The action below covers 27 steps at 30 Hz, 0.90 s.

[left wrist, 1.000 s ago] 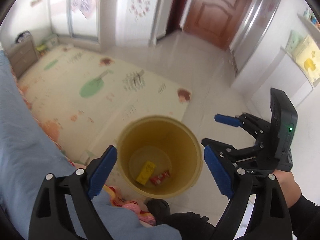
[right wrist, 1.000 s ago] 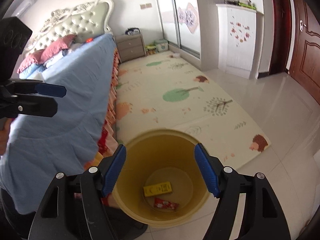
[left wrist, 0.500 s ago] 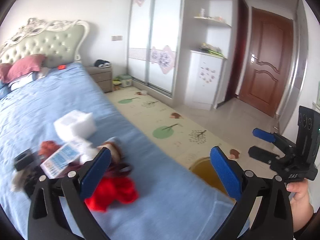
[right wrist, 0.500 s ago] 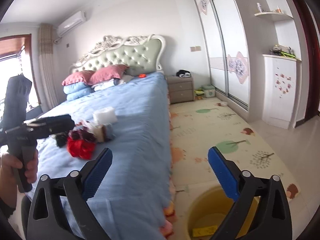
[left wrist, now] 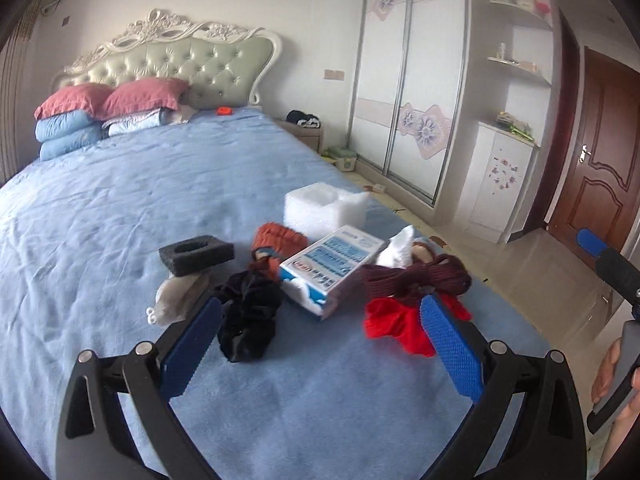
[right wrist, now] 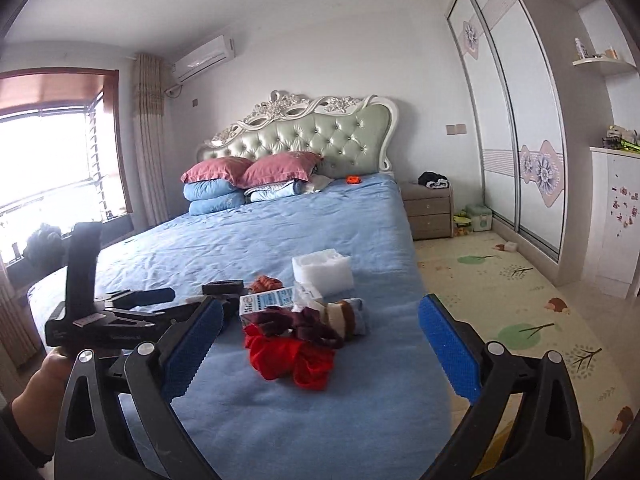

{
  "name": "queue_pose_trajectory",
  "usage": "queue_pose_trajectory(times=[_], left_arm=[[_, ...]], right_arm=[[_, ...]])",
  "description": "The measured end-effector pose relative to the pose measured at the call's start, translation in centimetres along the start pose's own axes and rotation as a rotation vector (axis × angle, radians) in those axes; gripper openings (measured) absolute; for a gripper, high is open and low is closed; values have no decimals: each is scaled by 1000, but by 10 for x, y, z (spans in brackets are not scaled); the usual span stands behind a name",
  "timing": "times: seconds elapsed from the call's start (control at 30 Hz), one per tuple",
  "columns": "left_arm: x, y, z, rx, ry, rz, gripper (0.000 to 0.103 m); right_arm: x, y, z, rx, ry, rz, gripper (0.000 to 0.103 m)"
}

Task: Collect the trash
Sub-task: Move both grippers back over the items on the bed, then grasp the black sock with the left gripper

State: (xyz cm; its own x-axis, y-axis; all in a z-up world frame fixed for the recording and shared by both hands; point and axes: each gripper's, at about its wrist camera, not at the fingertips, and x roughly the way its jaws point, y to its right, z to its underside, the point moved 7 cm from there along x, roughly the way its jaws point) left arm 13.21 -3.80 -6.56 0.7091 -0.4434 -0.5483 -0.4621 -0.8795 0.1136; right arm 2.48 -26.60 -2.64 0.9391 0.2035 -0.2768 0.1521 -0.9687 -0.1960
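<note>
A pile of items lies on the blue bed: a white foam block, a black foam piece, a blue-and-white box, a dark red cord bundle, red cloth and black cloth. My left gripper is open and empty, just short of the pile. My right gripper is open and empty, further back, facing the red cloth, the box and the white foam. The left gripper shows at the left of the right wrist view.
Pillows and folded quilts lie by the headboard. A nightstand, sliding wardrobe and white cabinet line the right side. A patterned play mat covers the floor beside the bed. A yellow bin rim shows behind my right finger.
Both grippers have swung up from the yellow bin on the floor to the bed. The left gripper has moved closer to the pile. Both stay open and empty.
</note>
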Motion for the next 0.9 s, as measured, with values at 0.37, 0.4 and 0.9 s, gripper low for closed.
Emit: queue_pose_trajectory(times=[0.37,0.4,0.9], left_arm=[[54,-34,11,-73,-170,-6,92],[59,-36,11,-75,-179,-11,92],[73,-60,19,-190,-229,12,23]], right_arm=[[39,-49,5,-84,-59,-67,95],[40,-48,8,-78,-67,-72,95],[56,-26,22,45,-169,-98,95]])
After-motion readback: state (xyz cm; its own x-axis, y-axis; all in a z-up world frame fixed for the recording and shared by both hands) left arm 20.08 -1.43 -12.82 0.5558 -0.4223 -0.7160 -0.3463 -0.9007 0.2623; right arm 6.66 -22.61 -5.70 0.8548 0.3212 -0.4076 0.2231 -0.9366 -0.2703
